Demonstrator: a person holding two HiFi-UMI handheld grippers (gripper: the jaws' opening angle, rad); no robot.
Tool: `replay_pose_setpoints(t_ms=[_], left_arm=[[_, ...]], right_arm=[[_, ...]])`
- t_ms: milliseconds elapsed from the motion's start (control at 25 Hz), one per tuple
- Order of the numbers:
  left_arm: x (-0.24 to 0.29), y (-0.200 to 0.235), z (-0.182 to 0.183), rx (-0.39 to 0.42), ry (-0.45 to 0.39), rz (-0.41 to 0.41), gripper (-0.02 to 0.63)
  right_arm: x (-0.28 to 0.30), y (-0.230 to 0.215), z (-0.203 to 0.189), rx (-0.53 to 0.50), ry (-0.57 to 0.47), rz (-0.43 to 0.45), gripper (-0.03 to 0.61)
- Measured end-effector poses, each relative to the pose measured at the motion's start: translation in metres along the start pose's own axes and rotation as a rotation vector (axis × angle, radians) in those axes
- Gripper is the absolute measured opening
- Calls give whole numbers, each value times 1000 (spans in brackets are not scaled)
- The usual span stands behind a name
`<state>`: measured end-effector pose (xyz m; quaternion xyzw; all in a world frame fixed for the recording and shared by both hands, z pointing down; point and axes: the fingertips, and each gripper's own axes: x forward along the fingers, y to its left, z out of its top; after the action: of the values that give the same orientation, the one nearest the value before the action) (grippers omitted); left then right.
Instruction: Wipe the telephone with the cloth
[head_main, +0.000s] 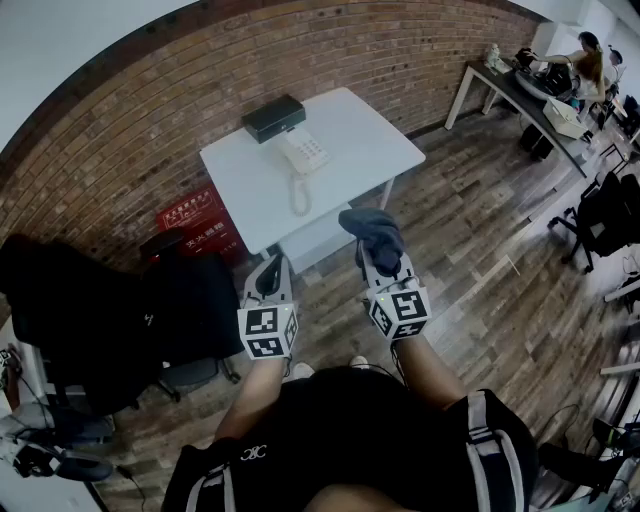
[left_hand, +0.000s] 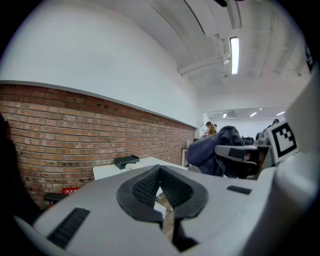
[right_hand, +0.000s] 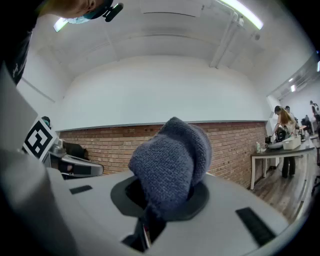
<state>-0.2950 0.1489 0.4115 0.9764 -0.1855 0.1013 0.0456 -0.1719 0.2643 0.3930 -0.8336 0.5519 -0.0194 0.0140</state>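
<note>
**Q:** How should the step in hand have been done?

**A:** The white surface (head_main: 350, 140) stood well ahead of both sets of fingers, and the telephone (head_main: 302, 152) lay on it untouched. Best judged: bring the cloth (right_hand: 170, 160) forward and lower it flat onto the telephone.

**Q:** And the pose?

**A:** Both pointed forward. The right gripper (head_main: 383, 258) clamped the cloth, which bulged beyond its fingers. The left gripper (left_hand: 161, 184) was beside it, fingers closed and empty.
</note>
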Motion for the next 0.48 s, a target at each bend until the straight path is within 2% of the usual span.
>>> replay_pose_setpoints(t_ms=[480], left_arm=[[7,-13,-5,26,25,-1,-5]], right_arm=[[-1,-13,-10,24,13,8,35]])
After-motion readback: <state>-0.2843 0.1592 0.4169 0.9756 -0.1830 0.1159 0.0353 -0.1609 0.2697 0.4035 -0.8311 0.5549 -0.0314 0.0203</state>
